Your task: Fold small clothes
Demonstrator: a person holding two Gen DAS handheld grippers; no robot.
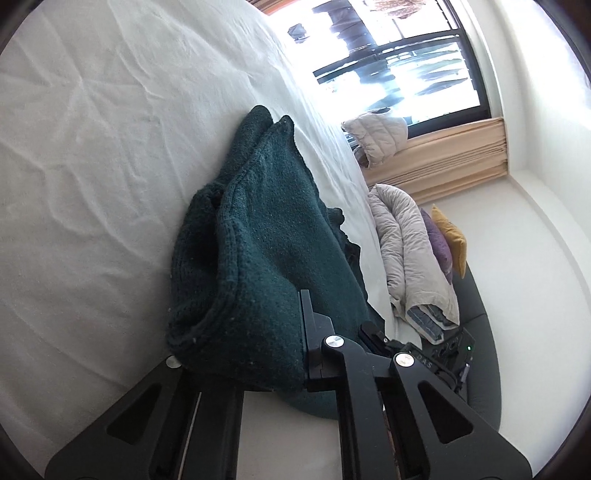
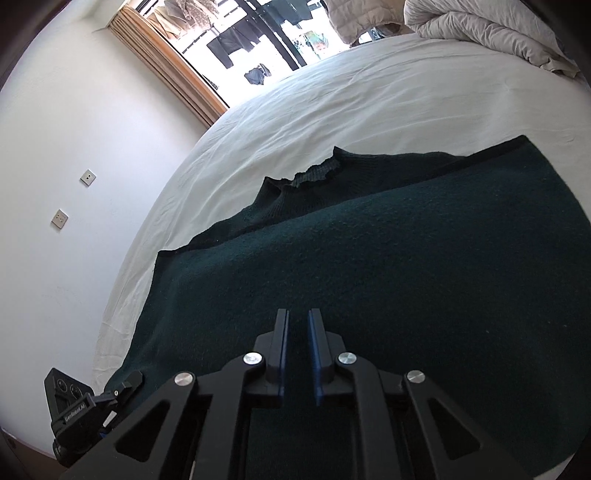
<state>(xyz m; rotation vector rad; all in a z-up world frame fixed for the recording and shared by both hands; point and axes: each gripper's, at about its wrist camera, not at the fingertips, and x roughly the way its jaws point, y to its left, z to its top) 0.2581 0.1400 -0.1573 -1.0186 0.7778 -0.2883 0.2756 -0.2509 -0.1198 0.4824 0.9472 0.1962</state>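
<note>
A dark green knit sweater [image 2: 388, 258] lies on the white bed sheet [image 2: 369, 99], its lower part folded up over the body, the collar [image 2: 314, 173] showing beyond the fold. My right gripper [image 2: 298, 317] hovers over the folded layer with its jaws a narrow gap apart and nothing between them. In the left wrist view the sweater [image 1: 266, 266] is bunched around my left gripper [image 1: 258, 332]. Its right finger [image 1: 308, 325] presses against the fabric; the left finger is hidden under the cloth. The other gripper [image 1: 439, 358] shows beyond it.
A grey duvet [image 2: 480, 29] is heaped at the bed's far end, with purple and yellow cushions [image 1: 447, 240] beside it. A window with tan curtains [image 2: 166, 55] and a white wall [image 2: 66, 147] border the bed. The left gripper's body [image 2: 92, 402] shows at the sweater's left edge.
</note>
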